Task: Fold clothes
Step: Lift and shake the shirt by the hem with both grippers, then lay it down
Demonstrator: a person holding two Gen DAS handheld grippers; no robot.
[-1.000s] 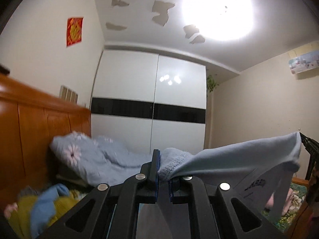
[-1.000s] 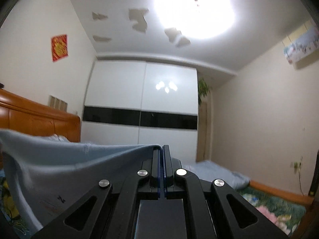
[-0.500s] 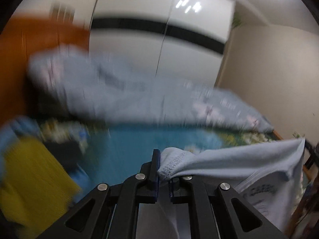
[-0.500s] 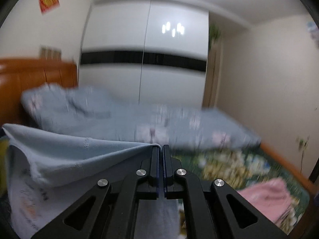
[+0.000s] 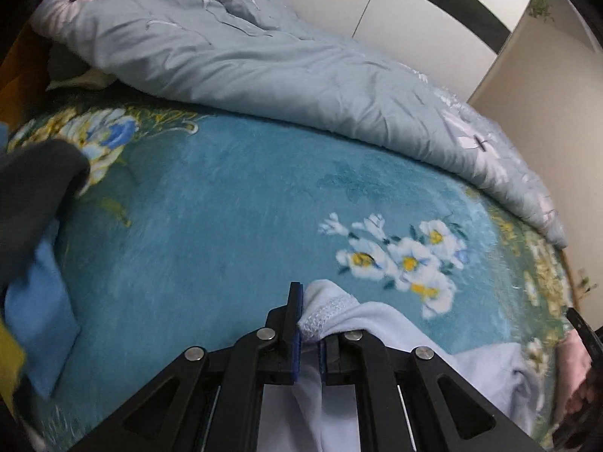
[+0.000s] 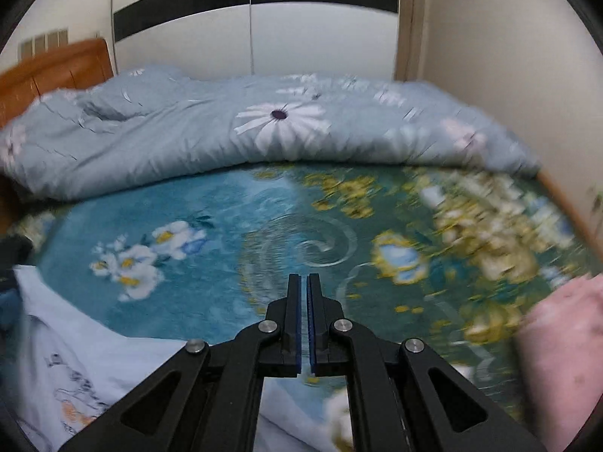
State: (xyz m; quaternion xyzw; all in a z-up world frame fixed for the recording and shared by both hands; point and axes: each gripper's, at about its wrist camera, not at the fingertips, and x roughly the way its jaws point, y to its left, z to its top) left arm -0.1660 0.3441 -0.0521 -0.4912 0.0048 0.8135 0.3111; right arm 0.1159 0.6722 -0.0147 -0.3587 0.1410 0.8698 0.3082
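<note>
A light blue T-shirt with a printed front hangs between my two grippers, low over the teal floral blanket. My left gripper is shut on its stitched hem edge. My right gripper is shut with the jaws nearly touching; the T-shirt spreads out below and left of it, and the pinched edge is hidden behind the jaws.
A grey-blue flowered quilt lies bunched along the far side of the bed. A pink garment lies at the right. Dark, blue and yellow clothes are piled at the left. A wooden headboard and white wardrobe stand beyond.
Both grippers have tilted and dropped from facing the ceiling and wardrobe to facing the bed. The T-shirt has come down with them toward the blanket.
</note>
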